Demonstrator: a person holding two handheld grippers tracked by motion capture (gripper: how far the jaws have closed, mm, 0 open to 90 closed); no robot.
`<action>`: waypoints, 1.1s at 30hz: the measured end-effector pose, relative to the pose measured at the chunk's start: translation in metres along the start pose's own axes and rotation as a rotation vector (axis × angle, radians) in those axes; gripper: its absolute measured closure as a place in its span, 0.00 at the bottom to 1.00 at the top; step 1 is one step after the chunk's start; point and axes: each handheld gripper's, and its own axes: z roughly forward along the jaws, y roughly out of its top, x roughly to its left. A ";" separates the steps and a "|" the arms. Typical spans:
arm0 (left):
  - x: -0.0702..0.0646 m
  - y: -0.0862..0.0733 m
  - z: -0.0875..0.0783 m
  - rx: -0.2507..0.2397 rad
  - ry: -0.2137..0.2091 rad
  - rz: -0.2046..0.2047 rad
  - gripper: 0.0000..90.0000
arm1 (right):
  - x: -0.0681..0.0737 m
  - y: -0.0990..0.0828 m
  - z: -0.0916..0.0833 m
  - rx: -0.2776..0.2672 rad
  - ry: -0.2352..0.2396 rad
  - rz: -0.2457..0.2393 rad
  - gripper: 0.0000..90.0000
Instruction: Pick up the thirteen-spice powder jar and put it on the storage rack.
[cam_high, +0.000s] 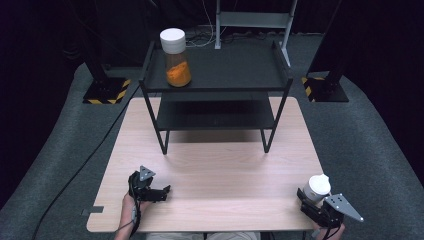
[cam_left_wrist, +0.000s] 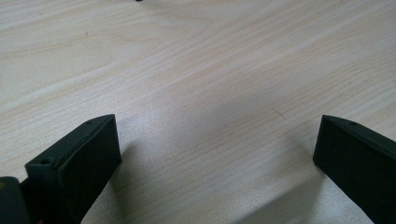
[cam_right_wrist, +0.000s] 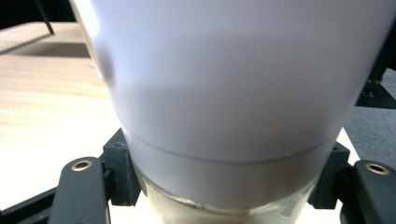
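White-lidded jar (cam_high: 317, 188), at table's (cam_high: 220, 170) near-right corner, clamped between jaws of right gripper (cam_high: 320, 202) low on its body w/ lid end up, could tip or slip if grip loosens; left gripper (cam_high: 150, 192) spread open, empty over tabletop; no legible label or writing.

Table (cam_high: 215, 170): pale wood, fine grain lines. Rack (cam_high: 225, 67): black. Jar (cam_high: 176, 57) on it: white lid, orange contents. Cup (cam_right_wrist: 233, 84) between the right jaws: white. Both grippers black. Stand feet (cam_high: 106, 91): yellow-black stripes. Floor (cam_high: 370, 150): grey.
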 end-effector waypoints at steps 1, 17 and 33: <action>0.000 0.000 0.000 0.000 0.000 0.000 0.00 | 0.000 0.000 0.000 -0.012 0.009 -0.001 0.32; -0.005 -0.001 0.000 -0.014 0.022 0.038 0.00 | 0.002 0.026 0.019 -0.031 0.126 -0.070 0.32; 0.002 0.001 0.001 0.000 -0.006 0.012 0.00 | 0.010 0.049 0.053 -0.044 0.253 -0.124 0.33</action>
